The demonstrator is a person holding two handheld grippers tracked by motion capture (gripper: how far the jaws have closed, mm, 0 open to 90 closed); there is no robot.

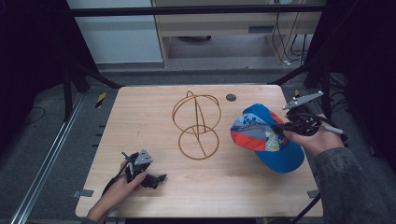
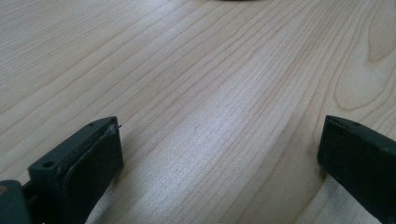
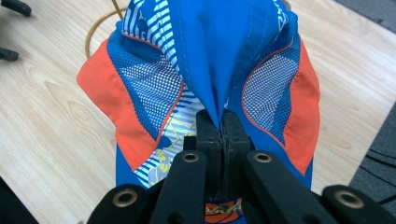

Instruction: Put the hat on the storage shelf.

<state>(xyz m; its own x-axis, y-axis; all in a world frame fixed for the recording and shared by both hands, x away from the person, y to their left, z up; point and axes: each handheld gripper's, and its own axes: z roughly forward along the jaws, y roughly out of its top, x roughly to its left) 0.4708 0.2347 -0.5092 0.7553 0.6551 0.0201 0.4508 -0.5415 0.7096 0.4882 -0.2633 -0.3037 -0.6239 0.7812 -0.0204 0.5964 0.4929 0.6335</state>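
At the left front of the worktop point(image 1: 140, 112), your left hand point(image 1: 116, 189) holds the left gripper point(image 1: 156, 179) low over the bare wood, close to the near edge. In the left gripper view its two fingers point(image 2: 84, 163) stand wide apart with only wood grain between them; they hold nothing, and their tips sit at or just above the surface.

At the centre of the worktop stands a wire hat stand point(image 1: 197, 126), made of thin gold-coloured hoops: a flat ring at the base and crossed rings above it. It is well apart from the left gripper. Just behind and to the right of the stand, a small dark round disc point(image 1: 230, 97) lies flush on the wood.

To the right of the stand is a baseball cap point(image 1: 268, 137), blue with orange panels, white mesh and a striped print. It lies near the stand's rings; you cannot tell from the high view whether it touches them.

At the right side, your right hand point(image 1: 317, 137) holds the right gripper point(image 1: 280, 128) against the cap. In the right gripper view the fingers point(image 3: 209, 135) are closed together on a pinched fold of blue fabric at the middle of the cap point(image 3: 210, 70), and the fabric rises from that fold in a ridge. A grey three-cornered plate point(image 1: 303, 99) sits on top of this gripper.
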